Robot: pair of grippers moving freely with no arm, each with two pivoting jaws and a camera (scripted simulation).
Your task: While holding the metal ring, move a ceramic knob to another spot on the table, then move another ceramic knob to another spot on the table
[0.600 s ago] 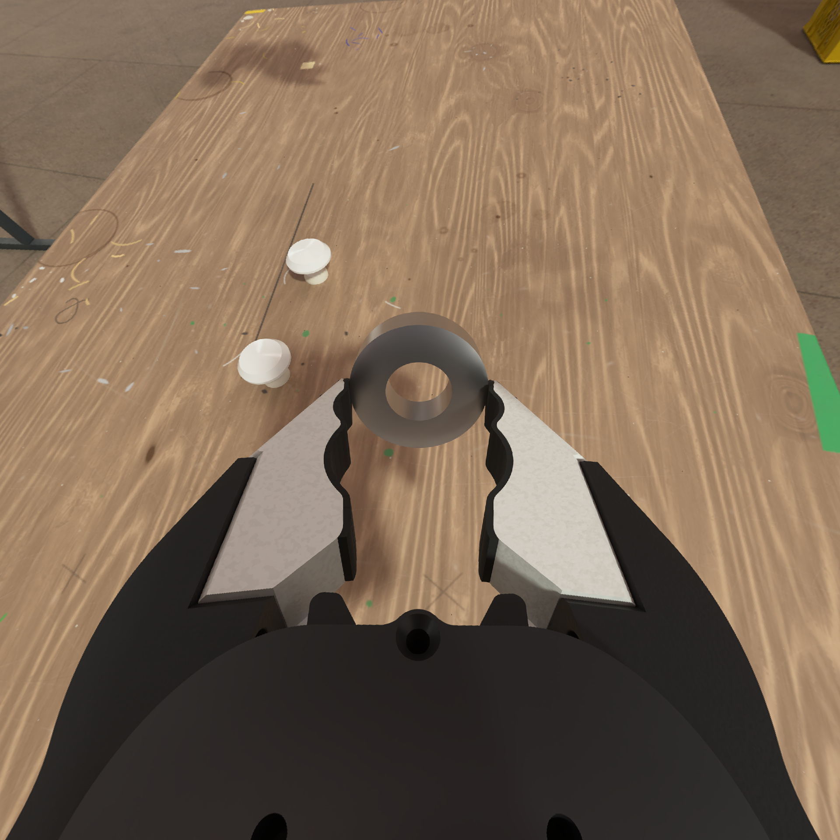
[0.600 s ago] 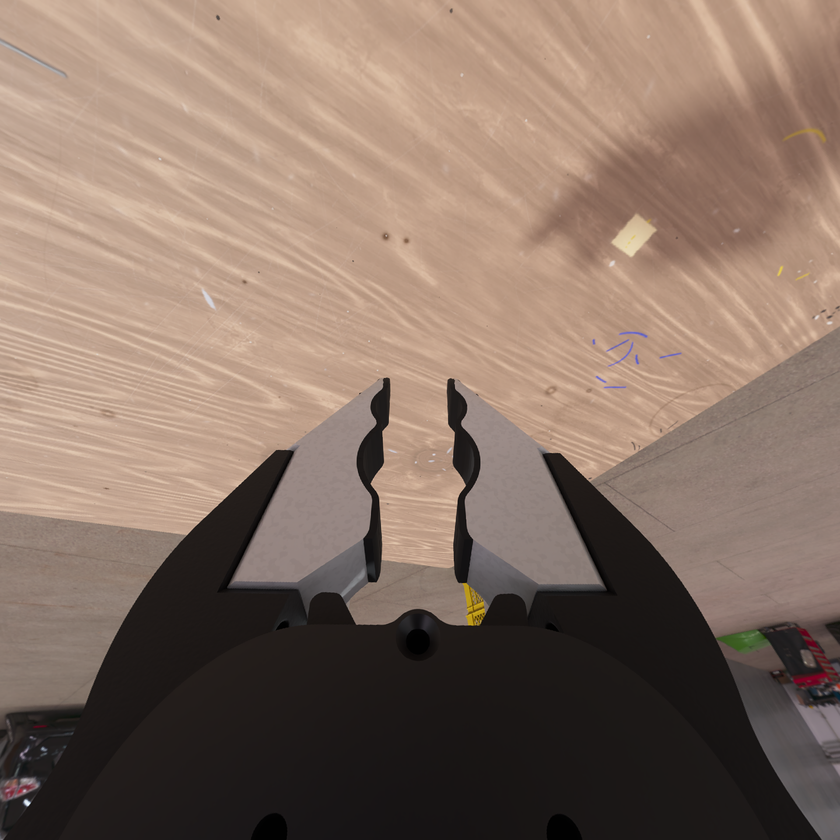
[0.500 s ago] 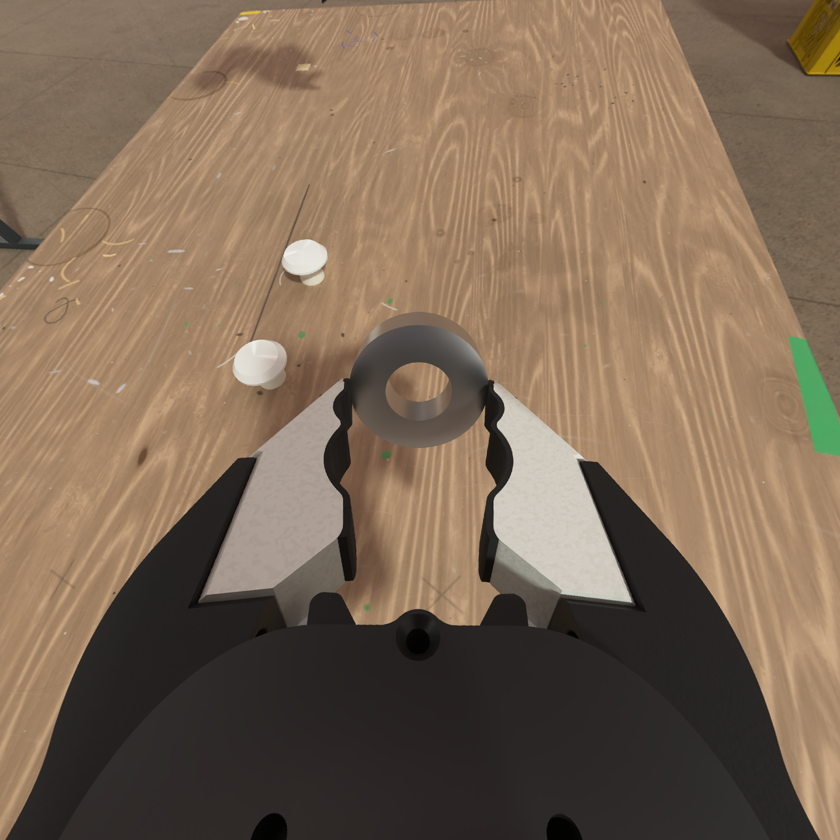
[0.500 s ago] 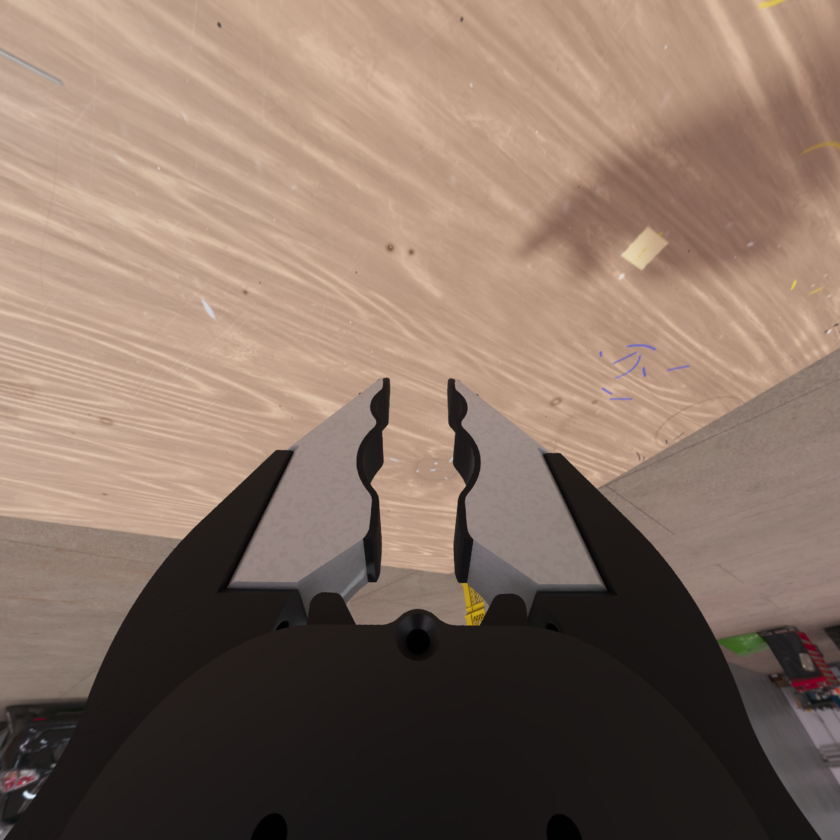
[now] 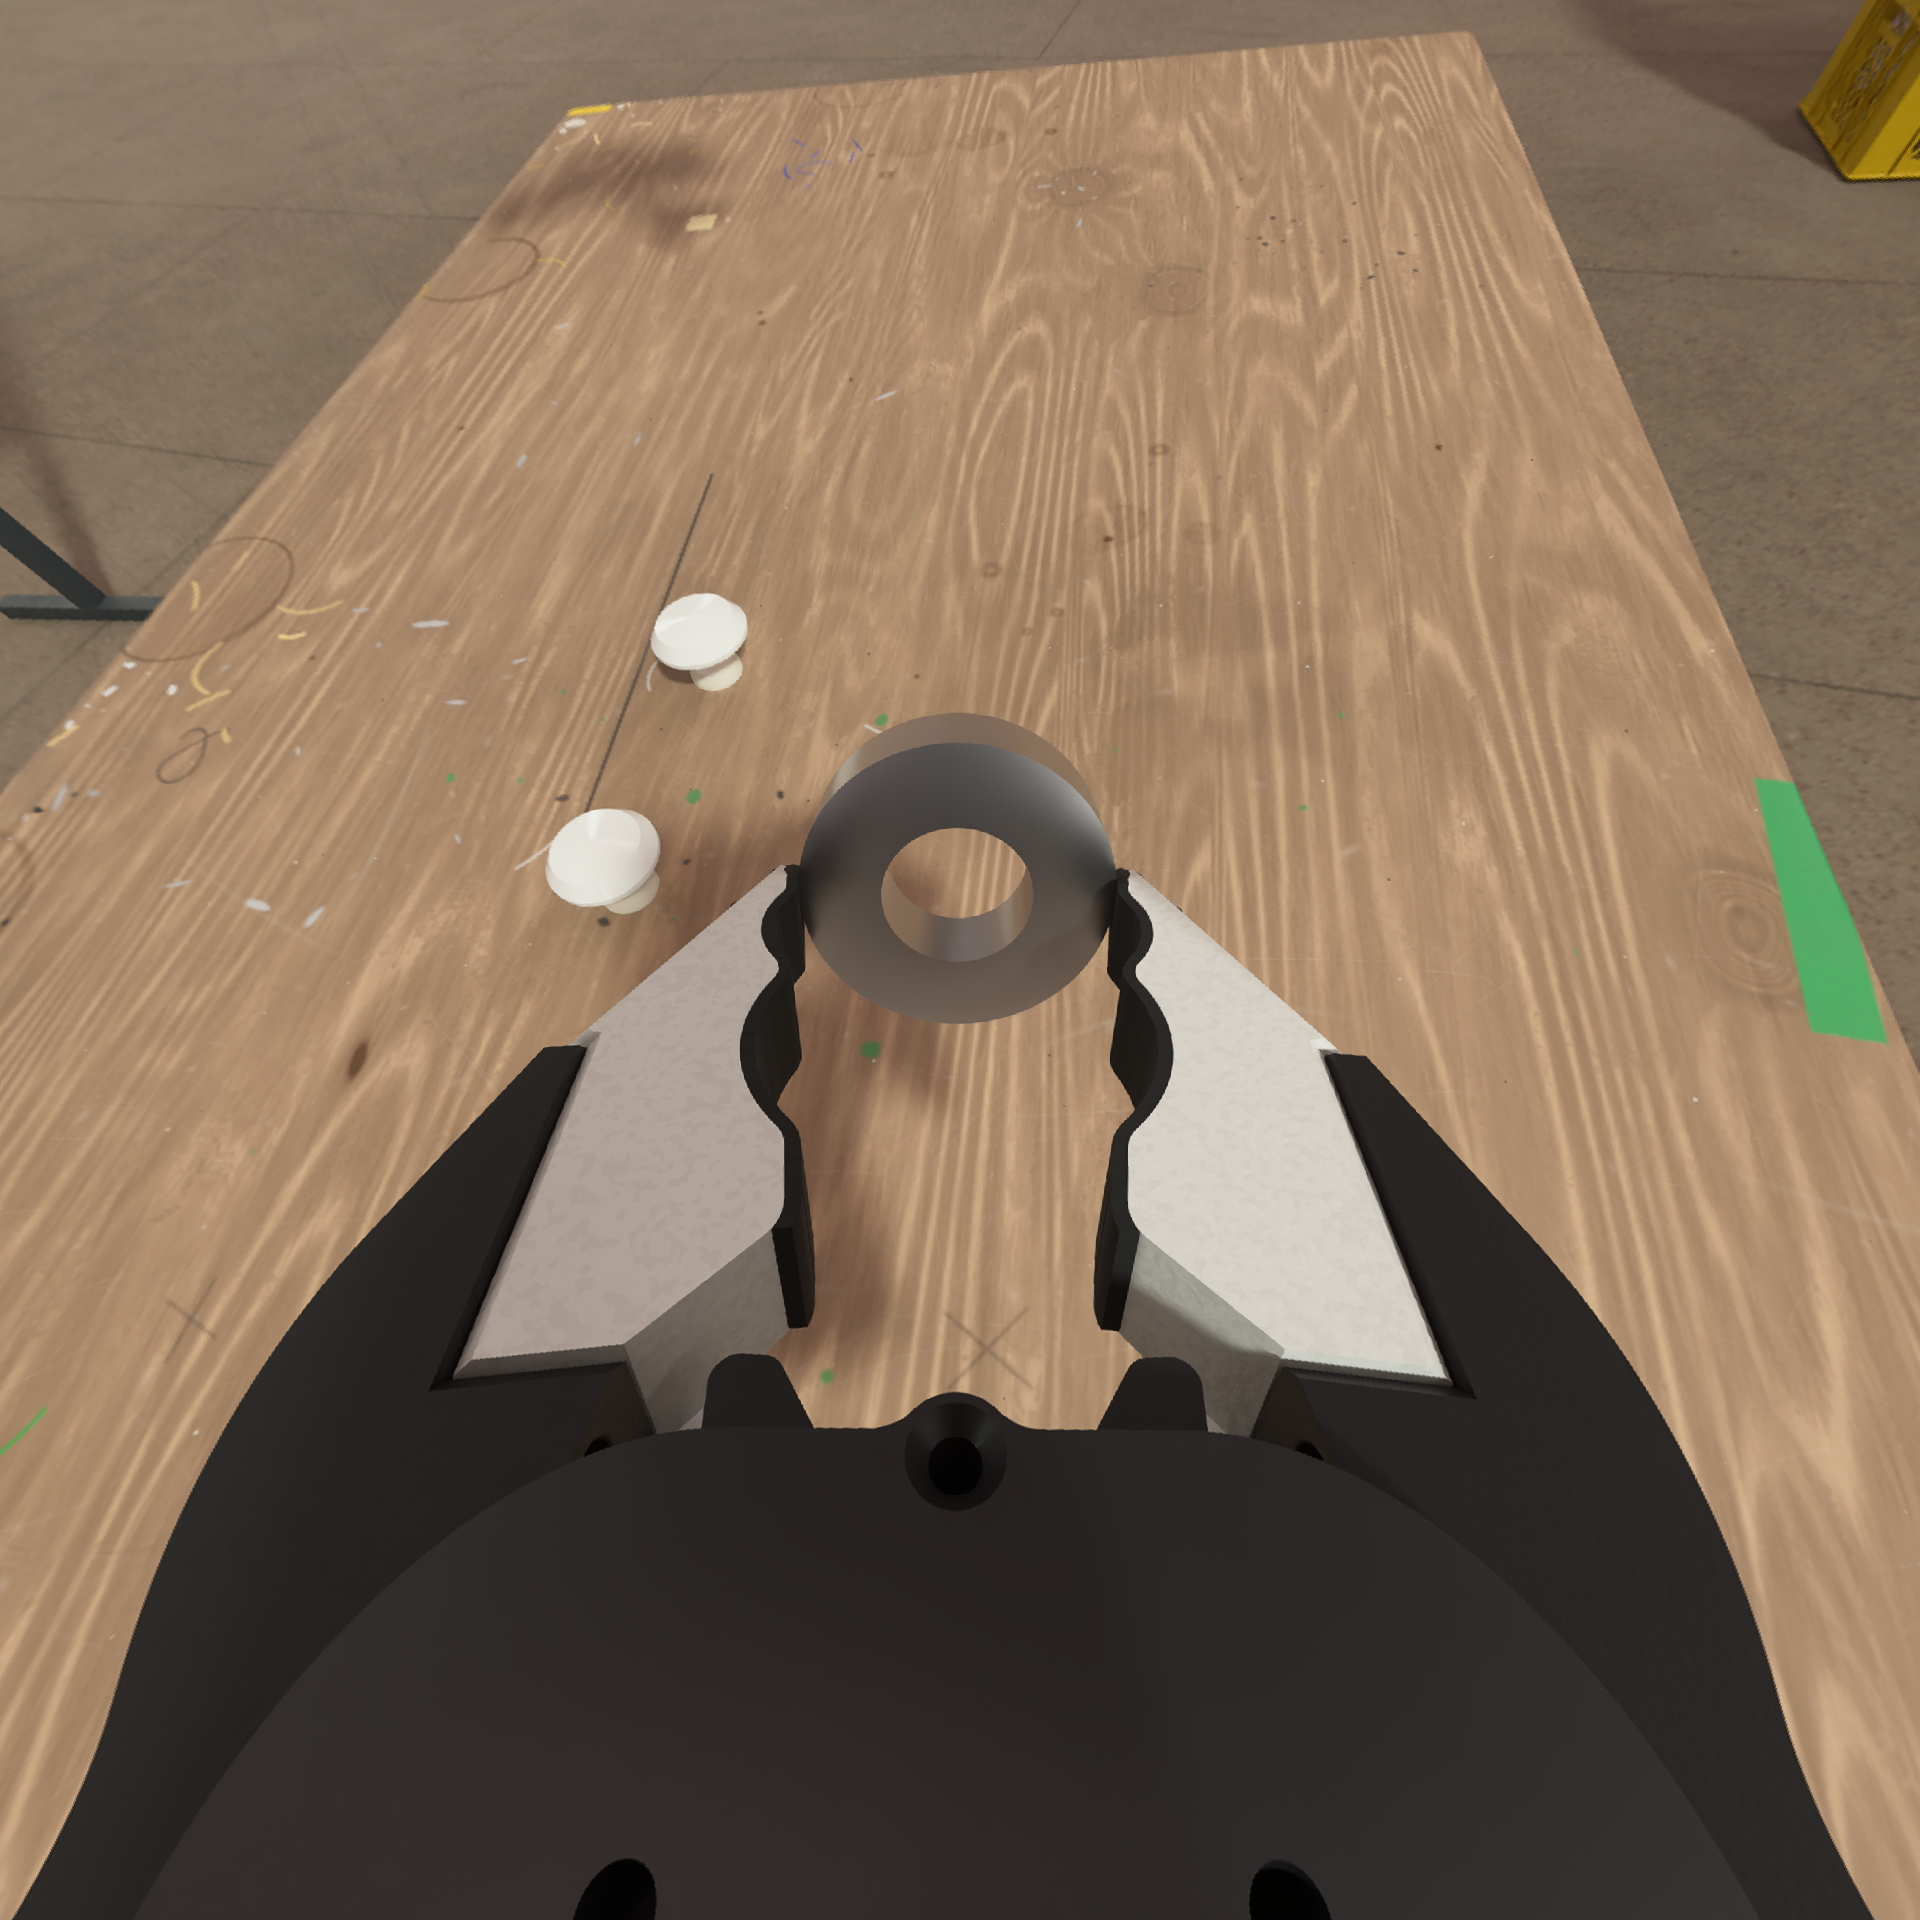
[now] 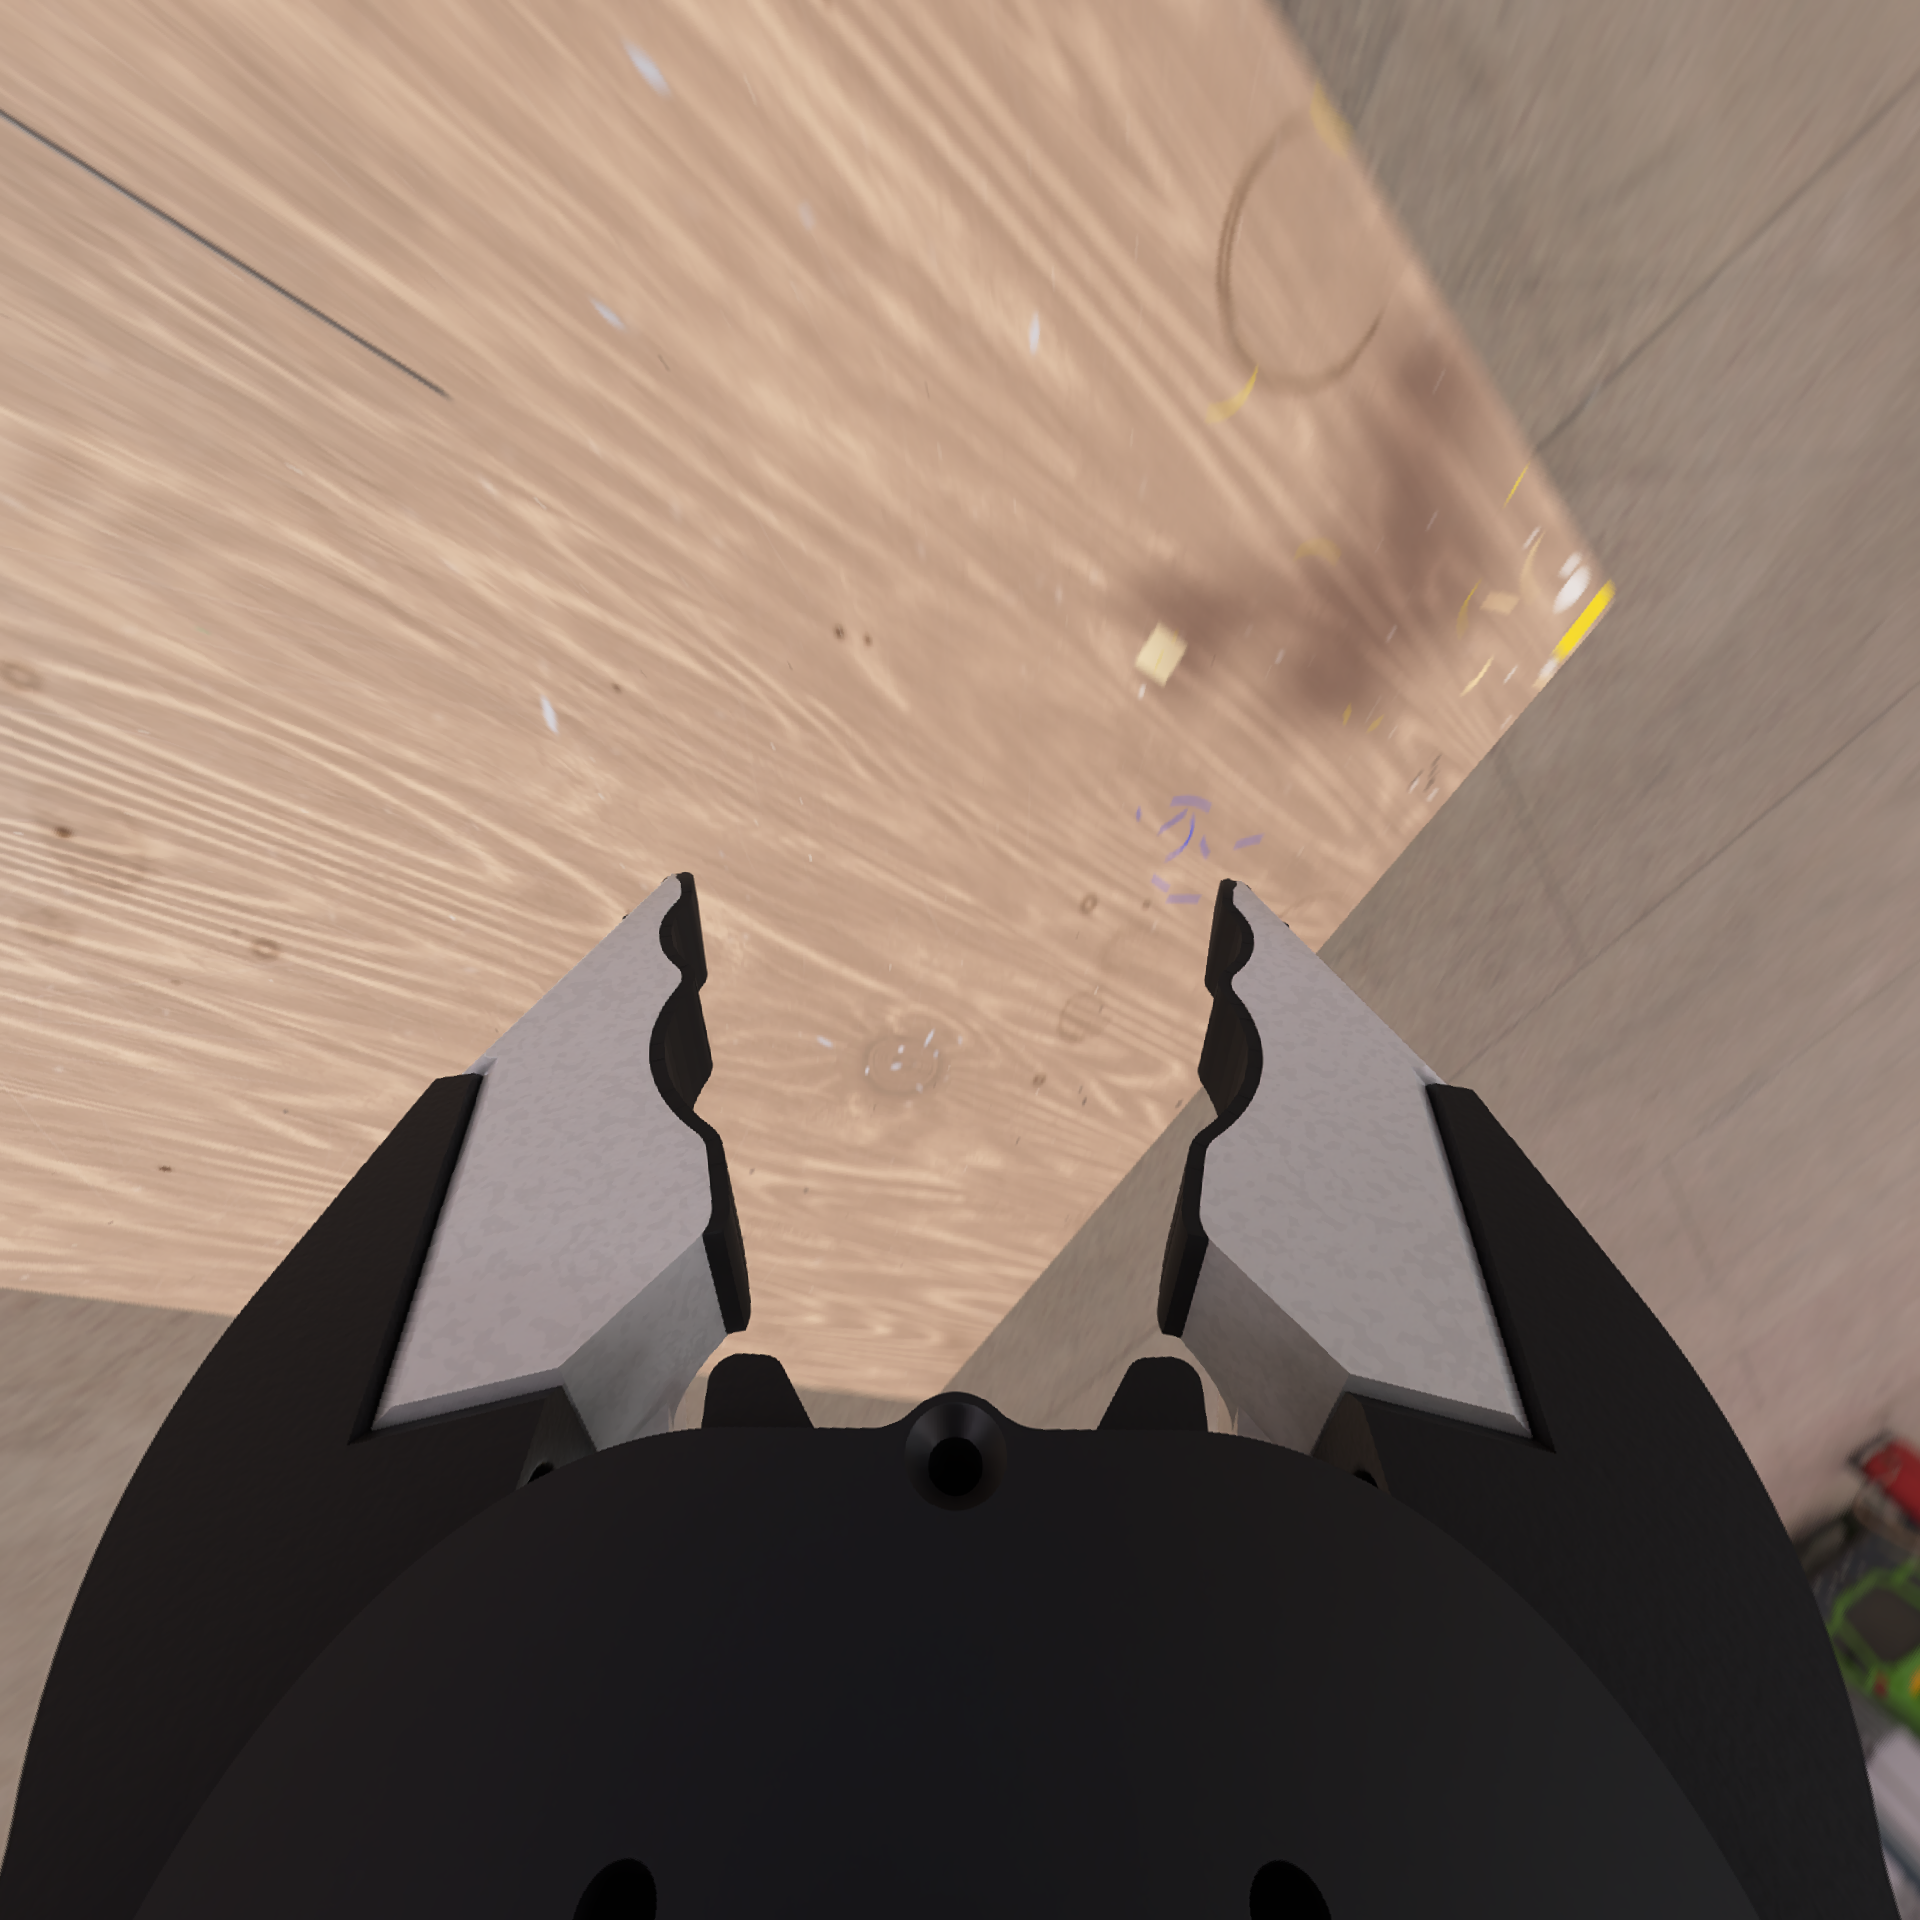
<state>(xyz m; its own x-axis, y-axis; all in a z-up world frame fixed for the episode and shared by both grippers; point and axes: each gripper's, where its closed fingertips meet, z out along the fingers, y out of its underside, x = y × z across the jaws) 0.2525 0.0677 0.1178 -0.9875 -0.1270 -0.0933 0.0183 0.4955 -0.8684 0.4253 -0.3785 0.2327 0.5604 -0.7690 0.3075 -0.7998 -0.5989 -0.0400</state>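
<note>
The left gripper (image 5: 956, 894) clamps the ring (image 5: 954, 871) between its two fingertips, above the table (image 5: 1299, 520). The ring is smooth grey metal, thick-walled, with a round bore through which the wood grain shows; it stands on edge, its flat face toward the camera. The fingers (image 5: 665, 1122) are pale, speckled metal wedges with black wavy inner pads, set in a matte black body.

Two knobs lie ahead and to the left of this gripper, apart from each other. Both are glossy white ceramic, mushroom-shaped, with a round cap on a short stem, and both are tipped onto their sides. The near knob (image 5: 603, 858) sits just left of the left fingertip; the far knob (image 5: 699, 636) lies farther ahead, beside a thin dark line scored in the wood.

The table is plywood with bold wavy grain, flecked with paint specks, pencil rings and a dark stain. One strip of green tape (image 5: 1818, 914) lies at its right edge.

The right gripper (image 6: 956, 899) stands with its jaws wide apart and nothing between them, over a bare corner of the table (image 6: 520, 623). The grey floor (image 6: 1714, 935) lies to its right.
</note>
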